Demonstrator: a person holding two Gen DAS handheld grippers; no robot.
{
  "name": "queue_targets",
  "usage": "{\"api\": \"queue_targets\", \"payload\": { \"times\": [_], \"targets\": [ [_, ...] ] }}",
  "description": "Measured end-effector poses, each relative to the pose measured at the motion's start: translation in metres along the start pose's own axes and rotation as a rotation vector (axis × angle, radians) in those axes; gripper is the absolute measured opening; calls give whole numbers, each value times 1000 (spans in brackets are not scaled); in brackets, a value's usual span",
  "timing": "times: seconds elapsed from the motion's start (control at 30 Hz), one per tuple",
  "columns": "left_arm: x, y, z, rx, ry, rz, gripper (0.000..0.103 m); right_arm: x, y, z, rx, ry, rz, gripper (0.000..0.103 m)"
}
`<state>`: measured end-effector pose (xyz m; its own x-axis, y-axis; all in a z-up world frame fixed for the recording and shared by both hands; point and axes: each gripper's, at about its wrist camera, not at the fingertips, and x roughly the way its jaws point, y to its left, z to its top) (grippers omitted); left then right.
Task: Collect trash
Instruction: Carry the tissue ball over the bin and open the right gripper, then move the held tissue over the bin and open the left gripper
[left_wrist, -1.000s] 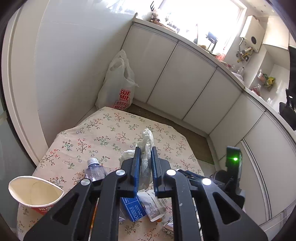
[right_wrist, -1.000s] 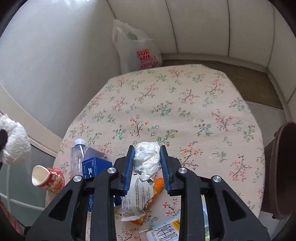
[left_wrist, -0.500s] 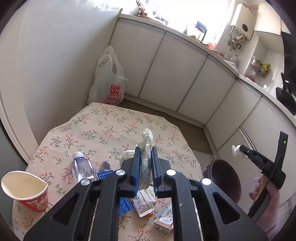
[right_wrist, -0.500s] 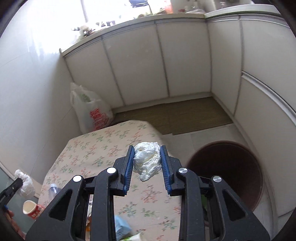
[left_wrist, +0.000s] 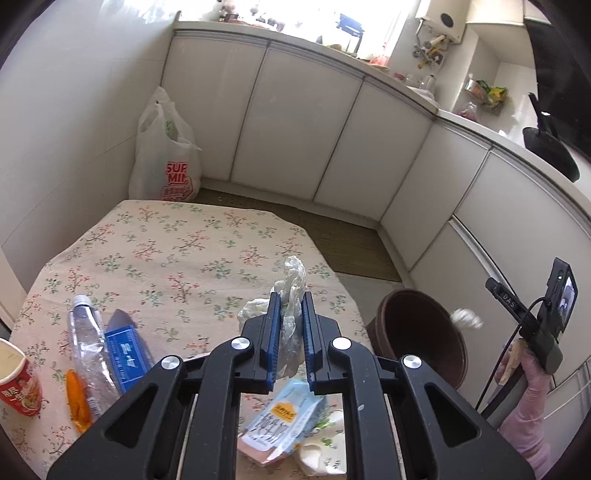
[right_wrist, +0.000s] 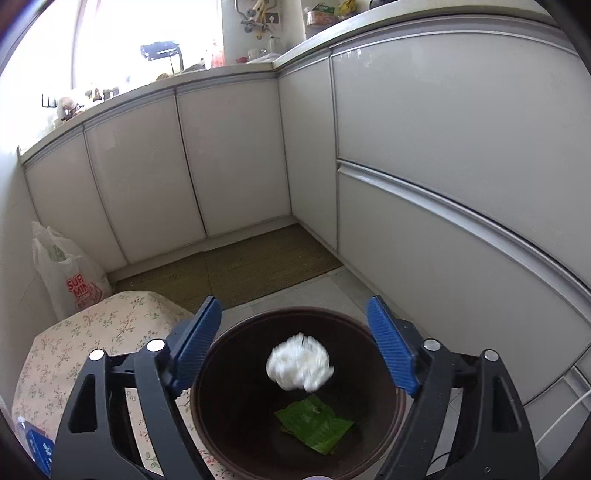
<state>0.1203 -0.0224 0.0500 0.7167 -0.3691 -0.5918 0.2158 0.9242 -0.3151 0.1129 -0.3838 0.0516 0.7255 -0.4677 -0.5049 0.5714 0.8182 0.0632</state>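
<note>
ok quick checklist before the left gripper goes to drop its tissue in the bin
1. Right gripper has let go: ok, its jaws are opening with nothing touching them.
2. White wad heading into the brown bin: ok, blurred in mid-air over the opening.
3. Left gripper has its tissue: ok, pinched between the jaws.
4. Bin has room: ok, only a green wrapper on the bottom.
5. Right gripper out of the left's path: not ok, it is over the bin.
6. Table cleared: not ok, bottle, cup and blue box remain.
</note>
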Motion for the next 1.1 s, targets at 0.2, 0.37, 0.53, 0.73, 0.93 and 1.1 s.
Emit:
{"api": "queue_targets", "payload": {
  "times": [0.2, 0.37, 0.53, 0.73, 0.93, 1.1],
  "targets": [
    [28, -66, 2, 24, 16, -107, 12, -19, -47, 5, 56, -76, -64, 96],
    [48, -132, 6, 74, 27, -186, 12, -23, -91, 1, 99, -51, -129, 96],
    [72, -197, 10, 143, 42, -237, 12, -25, -127, -6, 135, -11, -154, 96],
    [97, -248, 9, 209, 64, -258, 14, -22, -142, -6, 122, 27, -168, 96],
    [119, -268, 3, 250, 100, -240, 25, -24, -142, -10, 120, 59, -137, 96],
    [121, -262, 3, 236, 91, -222, 67, -24, -136, -9, 98, 63, -126, 96]
  ]
}}
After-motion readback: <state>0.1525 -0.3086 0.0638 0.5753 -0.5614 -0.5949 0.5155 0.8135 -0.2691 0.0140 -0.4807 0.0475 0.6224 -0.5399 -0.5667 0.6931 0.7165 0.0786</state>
